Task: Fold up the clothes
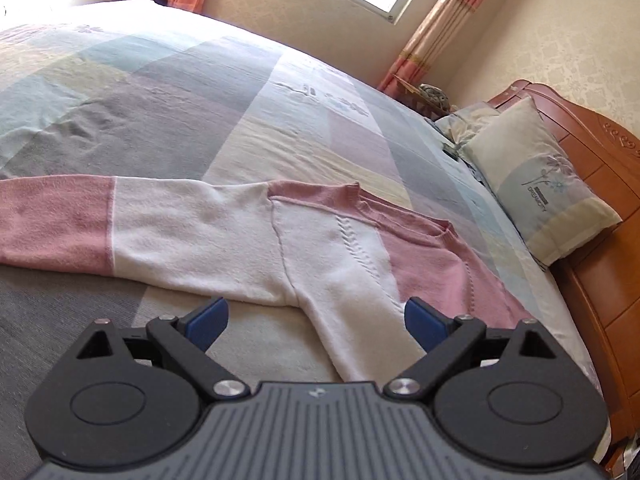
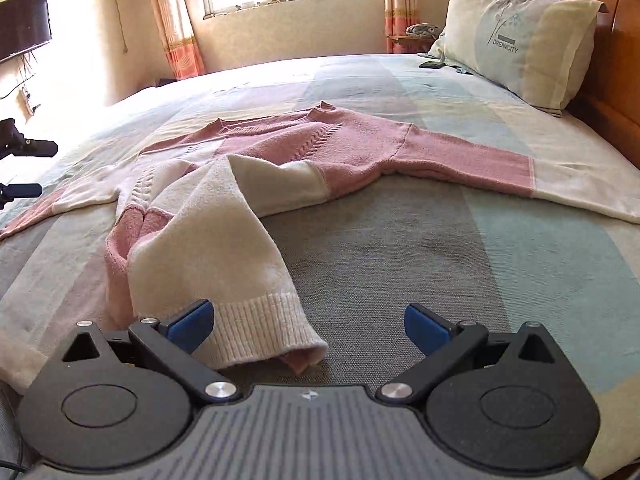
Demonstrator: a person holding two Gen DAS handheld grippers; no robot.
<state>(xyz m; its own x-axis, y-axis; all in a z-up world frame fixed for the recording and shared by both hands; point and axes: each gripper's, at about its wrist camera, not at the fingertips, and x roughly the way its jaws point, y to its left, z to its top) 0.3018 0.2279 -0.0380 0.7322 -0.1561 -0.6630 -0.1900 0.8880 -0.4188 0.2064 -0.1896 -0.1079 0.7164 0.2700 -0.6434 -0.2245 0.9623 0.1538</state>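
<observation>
Left wrist view: left gripper (image 1: pixel 316 320) hangs wide open, nothing in it, straddling the sweater (image 1: pixel 248 240) near the armpit, probably lining up a pinch. On the right, the right gripper (image 2: pixel 310 326) is gaping too, holding nothing, hem (image 2: pixel 260 320) bunched between its fingers. Sweater's sprawled across the bed (image 2: pixel 400 240).

A bed (image 2: pixel 400 240) with a patchwork cover of grey, pale blue and cream carries a pink-and-white sweater (image 2: pixel 280 152), spread just ahead of the right gripper (image 2: pixel 308 324). Far beyond it, 1 pillow (image 2: pixel 516 36) leans at the headboard, with a dark phone (image 2: pixel 431 65) just beside it.
</observation>
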